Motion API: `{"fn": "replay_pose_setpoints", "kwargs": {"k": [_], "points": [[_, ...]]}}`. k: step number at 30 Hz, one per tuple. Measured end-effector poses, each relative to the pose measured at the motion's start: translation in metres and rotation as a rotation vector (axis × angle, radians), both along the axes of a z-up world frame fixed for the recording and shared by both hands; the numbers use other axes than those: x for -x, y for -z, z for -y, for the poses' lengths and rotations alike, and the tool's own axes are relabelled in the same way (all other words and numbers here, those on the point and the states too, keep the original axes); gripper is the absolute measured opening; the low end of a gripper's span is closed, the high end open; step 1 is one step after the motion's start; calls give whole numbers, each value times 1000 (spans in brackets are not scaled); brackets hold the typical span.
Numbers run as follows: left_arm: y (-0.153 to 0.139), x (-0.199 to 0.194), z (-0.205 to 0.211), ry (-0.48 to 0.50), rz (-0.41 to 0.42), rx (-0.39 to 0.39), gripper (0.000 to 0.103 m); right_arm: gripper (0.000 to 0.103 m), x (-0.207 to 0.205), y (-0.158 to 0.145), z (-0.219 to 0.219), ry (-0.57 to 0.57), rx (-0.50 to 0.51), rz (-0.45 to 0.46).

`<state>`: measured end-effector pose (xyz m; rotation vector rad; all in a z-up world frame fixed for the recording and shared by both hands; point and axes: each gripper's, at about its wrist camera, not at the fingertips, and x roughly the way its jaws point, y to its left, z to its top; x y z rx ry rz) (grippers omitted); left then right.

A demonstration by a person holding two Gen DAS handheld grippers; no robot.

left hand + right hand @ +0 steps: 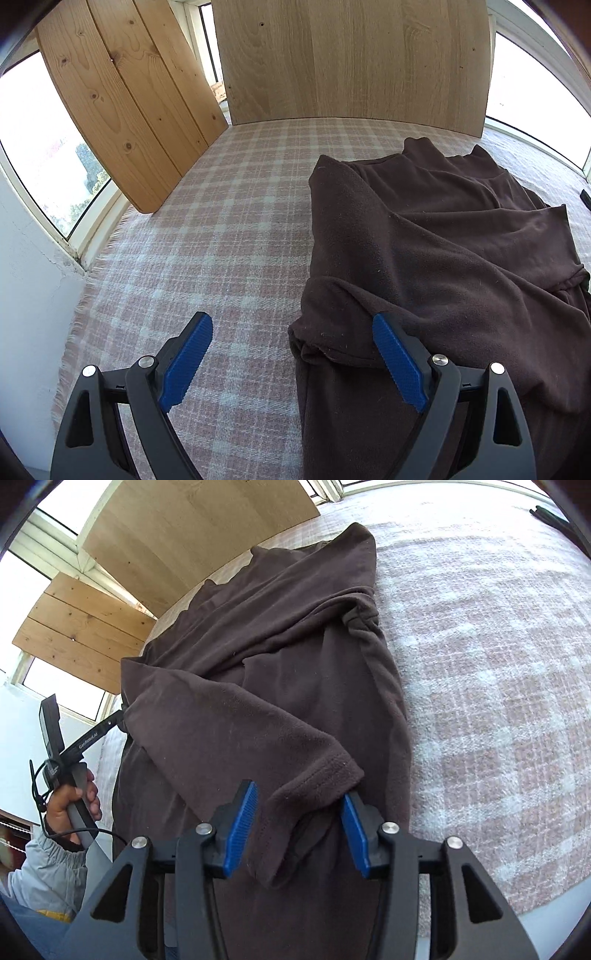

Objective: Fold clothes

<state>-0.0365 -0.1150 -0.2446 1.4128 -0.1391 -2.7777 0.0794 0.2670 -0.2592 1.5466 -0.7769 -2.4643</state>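
A dark brown fleece garment [424,240] lies crumpled on a pink and white checked blanket [229,221]. My left gripper [291,325] is open wide at the garment's left edge, its right finger over the cloth and its left finger over the blanket. In the right wrist view, a hemmed sleeve [295,746] of the garment [258,646] lies folded across the body. The sleeve's cuff sits between the blue pads [240,830] of my right gripper [299,794], whose jaws stand apart without pinching it.
Two wooden boards [122,110] [351,62] lean against the windows behind the blanket. A person's hand [70,805] with a grey sleeve holds the left gripper's handle. A dark object [554,517] lies at the blanket's far right. Bare blanket [480,664] stretches right of the garment.
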Motion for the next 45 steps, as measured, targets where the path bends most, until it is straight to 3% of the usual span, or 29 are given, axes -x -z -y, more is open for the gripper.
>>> {"fn": "replay_pose_setpoints", "kwargs": {"k": [1, 2, 3, 9, 20, 22, 24, 27, 30, 33, 38, 40, 41, 45], "points": [[-1, -3, 2, -7, -1, -7, 88, 41, 1, -1, 0, 3, -14, -4], [-2, -5, 5, -13, -1, -14, 88, 20, 2, -1, 1, -2, -37, -5], [-2, -7, 7, -19, -1, -21, 88, 12, 4, 0, 2, -9, -61, -5], [-15, -6, 14, -33, -32, -24, 88, 10, 11, -38, 4, -35, -133, -105], [-27, 32, 13, -39, -63, -13, 88, 10, 85, -173, -4, -90, -436, -409], [-28, 38, 13, -45, -68, -18, 88, 10, 92, -186, -9, -86, -490, -443], [-29, 46, 13, -51, -74, -23, 88, 10, 109, -174, -17, -93, -515, -405], [-28, 62, 7, -39, -65, -49, 88, 11, 149, -107, -40, -113, -478, -189], [-25, 80, -3, -12, -50, -60, 88, 14, 159, -45, -46, -150, -508, 19], [-15, 98, -15, 9, -27, -13, 88, 33, 135, -43, -38, -119, -624, 10], [12, 127, -22, 17, 44, 58, 88, 40, 98, -70, -18, -72, -715, -70], [21, 136, -19, 8, 61, 72, 88, 42, 92, -81, -6, -98, -612, -133], [26, 140, -17, 3, 68, 77, 90, 46, 95, -79, 5, -143, -557, -146], [29, 145, -14, 7, 38, 100, 102, 47, 122, -60, 56, -279, -420, -158]]}}
